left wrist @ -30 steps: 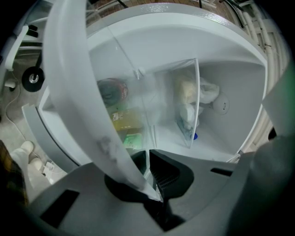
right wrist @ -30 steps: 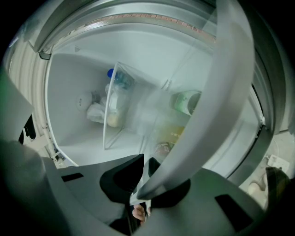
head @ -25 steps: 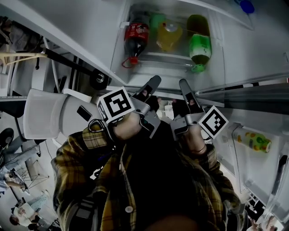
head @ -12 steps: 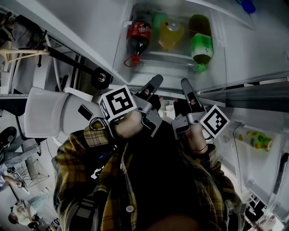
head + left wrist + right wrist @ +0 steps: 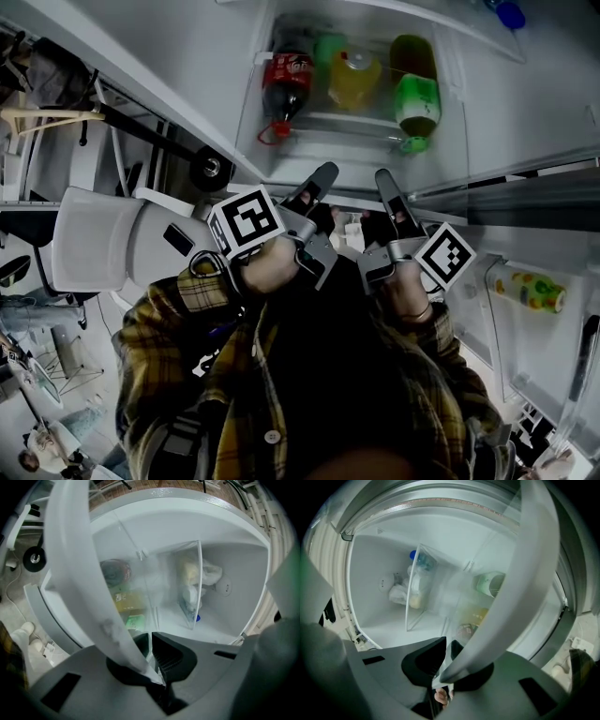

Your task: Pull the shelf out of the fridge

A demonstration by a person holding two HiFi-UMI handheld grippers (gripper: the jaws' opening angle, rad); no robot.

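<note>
White plastic trim runs along the front edge of the fridge's glass shelf (image 5: pixel 75 573), and both tongs are clamped on that edge. In the left gripper view the left gripper (image 5: pixel 151 641) has its dark ribbed pads drawn in on the thin edge, with the trim sweeping away up and to the left. In the right gripper view the right gripper (image 5: pixel 446 648) pinches the same shelf (image 5: pixel 525 583) a little further along, and the trim arcs away up and to the right. From the head view the two grippers sit side by side, left (image 5: pixel 322 178) and right (image 5: pixel 386 183), both pointing roughly level into the open fridge, each with its marker cube facing up. The shelf sits in the fridge, its pane reaching back towards the rear wall. Beyond the tongs lie a cola bottle (image 5: pixel 286 80), a yellow drink bottle (image 5: pixel 352 77) and a green bottle (image 5: pixel 415 98) in a row. Deeper inside stands a clear bin (image 5: pixel 190 588) holding pale items too blurred to name. Another labelled bottle (image 5: pixel 528 289) lies in a compartment to the right, and a white chair (image 5: pixel 103 239) stands to the left, outside the fridge.
</note>
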